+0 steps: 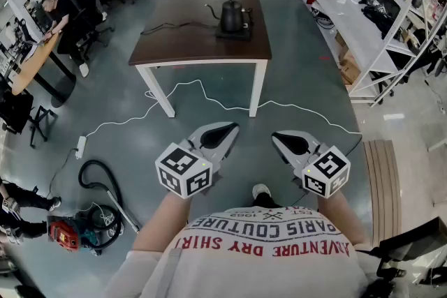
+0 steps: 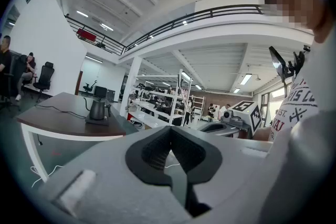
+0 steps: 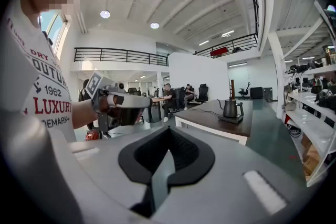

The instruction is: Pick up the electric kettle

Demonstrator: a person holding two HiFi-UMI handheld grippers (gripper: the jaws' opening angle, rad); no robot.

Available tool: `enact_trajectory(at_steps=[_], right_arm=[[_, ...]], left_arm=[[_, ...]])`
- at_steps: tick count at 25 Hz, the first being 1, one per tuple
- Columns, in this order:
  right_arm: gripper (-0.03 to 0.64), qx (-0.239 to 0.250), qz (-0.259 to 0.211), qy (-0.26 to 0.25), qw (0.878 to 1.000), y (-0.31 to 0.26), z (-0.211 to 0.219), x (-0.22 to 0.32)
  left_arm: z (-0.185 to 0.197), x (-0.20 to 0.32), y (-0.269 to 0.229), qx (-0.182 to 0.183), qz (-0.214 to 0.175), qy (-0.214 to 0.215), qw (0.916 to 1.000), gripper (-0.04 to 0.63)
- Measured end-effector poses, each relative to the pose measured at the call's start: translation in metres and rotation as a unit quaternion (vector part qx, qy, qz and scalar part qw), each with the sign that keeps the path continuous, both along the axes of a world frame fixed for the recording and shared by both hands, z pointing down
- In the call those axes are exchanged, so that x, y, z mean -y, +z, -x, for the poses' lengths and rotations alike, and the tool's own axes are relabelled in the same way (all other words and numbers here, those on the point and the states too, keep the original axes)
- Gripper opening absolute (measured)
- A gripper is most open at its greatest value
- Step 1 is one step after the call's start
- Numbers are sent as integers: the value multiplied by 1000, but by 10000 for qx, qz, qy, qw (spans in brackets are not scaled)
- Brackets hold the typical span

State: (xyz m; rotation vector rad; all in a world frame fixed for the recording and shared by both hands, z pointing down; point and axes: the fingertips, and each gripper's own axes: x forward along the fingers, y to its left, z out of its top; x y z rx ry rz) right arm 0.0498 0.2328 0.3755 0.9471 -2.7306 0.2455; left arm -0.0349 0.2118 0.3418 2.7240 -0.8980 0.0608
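A black gooseneck electric kettle (image 1: 231,15) stands on its dark base on a brown table (image 1: 181,45), far ahead of me. It also shows small in the left gripper view as the kettle (image 2: 97,109) and in the right gripper view as the kettle (image 3: 230,107). My left gripper (image 1: 230,128) and right gripper (image 1: 276,137) hover side by side over the floor, well short of the table, both shut and empty. In its own view the left gripper (image 2: 169,140) has its jaws pressed together; the right gripper (image 3: 169,141) looks the same.
A black cord (image 1: 167,27) trails across the table. A white cable (image 1: 209,98) snakes over the floor under it. White shelving (image 1: 363,17) lines the right side. People sit at desks (image 1: 42,52) on the left. A red vacuum cleaner (image 1: 77,230) lies on the floor at lower left.
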Motion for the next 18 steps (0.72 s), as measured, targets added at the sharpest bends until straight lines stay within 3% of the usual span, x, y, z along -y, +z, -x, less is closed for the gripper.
enact_trajectory(at_steps=[18], right_arm=[[2,-11,-30,35,10000,-9,7,0]], left_arm=[[12,-1,-2,-37,-16,-29,10000,0]])
